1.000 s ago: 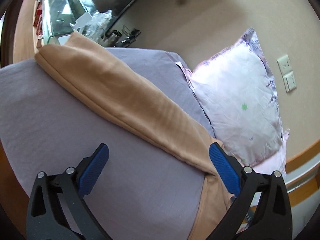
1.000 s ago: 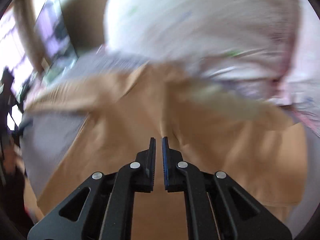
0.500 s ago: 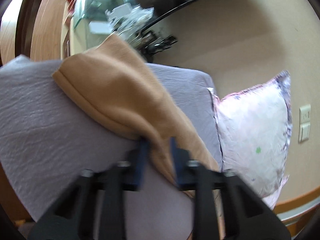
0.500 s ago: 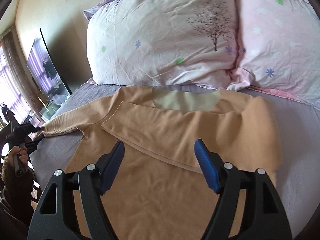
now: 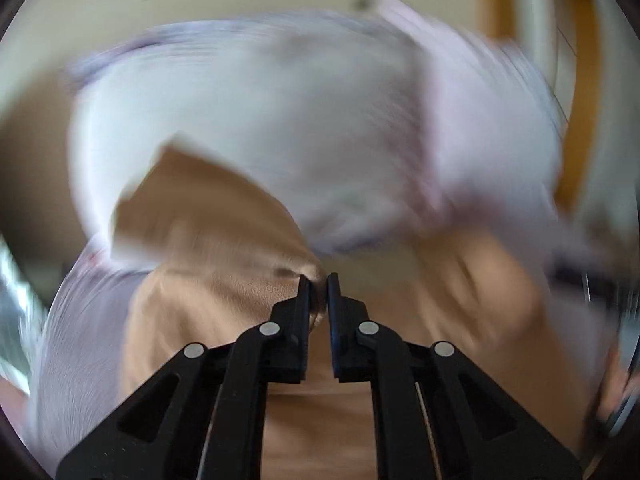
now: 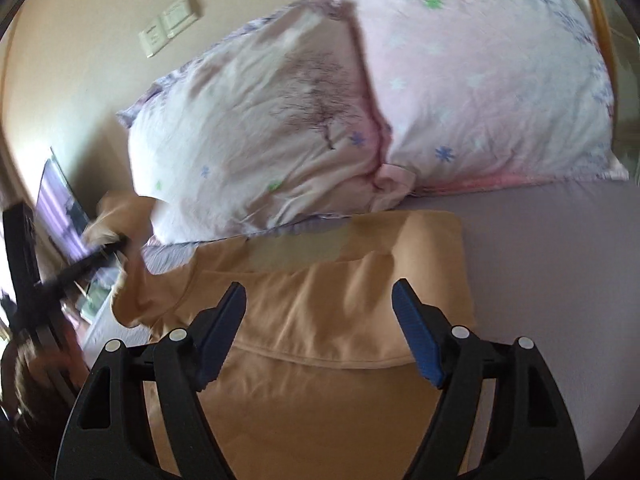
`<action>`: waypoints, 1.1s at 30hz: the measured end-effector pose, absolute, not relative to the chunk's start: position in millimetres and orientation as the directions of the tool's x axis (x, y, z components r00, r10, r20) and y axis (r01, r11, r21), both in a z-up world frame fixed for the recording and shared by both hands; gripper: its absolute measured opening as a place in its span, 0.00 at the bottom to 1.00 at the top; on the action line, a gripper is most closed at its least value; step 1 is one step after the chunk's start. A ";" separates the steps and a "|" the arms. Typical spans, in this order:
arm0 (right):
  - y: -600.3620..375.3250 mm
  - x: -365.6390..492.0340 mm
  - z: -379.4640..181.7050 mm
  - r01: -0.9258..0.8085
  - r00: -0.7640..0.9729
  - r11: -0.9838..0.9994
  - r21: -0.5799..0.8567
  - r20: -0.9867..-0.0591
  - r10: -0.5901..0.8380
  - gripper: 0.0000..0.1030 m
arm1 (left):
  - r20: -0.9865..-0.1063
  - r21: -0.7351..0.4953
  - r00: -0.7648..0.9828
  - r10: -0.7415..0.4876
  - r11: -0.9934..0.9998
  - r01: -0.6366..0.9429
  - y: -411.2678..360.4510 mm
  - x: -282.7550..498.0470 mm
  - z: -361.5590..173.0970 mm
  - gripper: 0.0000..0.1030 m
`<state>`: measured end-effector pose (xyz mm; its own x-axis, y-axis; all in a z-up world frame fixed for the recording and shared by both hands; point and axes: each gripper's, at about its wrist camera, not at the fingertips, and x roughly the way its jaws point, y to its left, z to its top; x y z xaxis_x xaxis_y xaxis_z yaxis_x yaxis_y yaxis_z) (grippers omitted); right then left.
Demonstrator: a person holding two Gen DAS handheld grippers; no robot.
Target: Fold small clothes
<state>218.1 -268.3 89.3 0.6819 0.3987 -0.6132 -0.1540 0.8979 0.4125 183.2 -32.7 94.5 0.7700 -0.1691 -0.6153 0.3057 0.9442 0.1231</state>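
Since half a second ago, the left gripper (image 5: 318, 280) has swung the sleeve (image 5: 208, 216) off the sheet (image 6: 560, 240) and up toward the pillows (image 6: 280, 128), jaws clenched on its fabric. Ahead of and below the right gripper (image 6: 320, 304), whose jaws stand released, the shirt (image 6: 340, 292) lies on the bed with its other sleeve already folded across.

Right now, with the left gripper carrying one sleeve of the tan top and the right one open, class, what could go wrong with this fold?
1. The left gripper pinches only a small bunch of the sleeve; its view is motion-blurred, so a fast swing might pull the cloth free.
2. The sleeve hangs close to the pillow and could snag or land on it.
3. The right gripper is open above the tan top, so nothing pins the body, which may drag.
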 end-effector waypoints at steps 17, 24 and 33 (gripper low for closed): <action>-244.1 292.9 12.8 -0.059 0.470 0.963 0.264 -0.843 0.261 0.12 | -0.746 0.212 0.665 0.004 0.949 0.232 30.0 80.4 10.0 0.51; -291.5 249.2 64.4 0.124 0.719 0.946 0.301 -0.684 0.123 0.06 | -0.765 0.077 0.642 -0.051 0.983 0.169 53.7 78.6 3.7 0.57; -334.8 138.7 60.6 -0.014 0.715 0.915 0.403 -0.636 0.290 0.81 | -0.674 -0.244 0.646 -0.358 0.934 0.263 101.2 36.2 20.5 0.64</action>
<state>138.7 -334.8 60.6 0.7155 0.2902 -0.6355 -0.0137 0.9153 0.4025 36.2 101.2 20.5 0.6462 -0.3579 -0.6740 0.2629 0.9335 -0.2437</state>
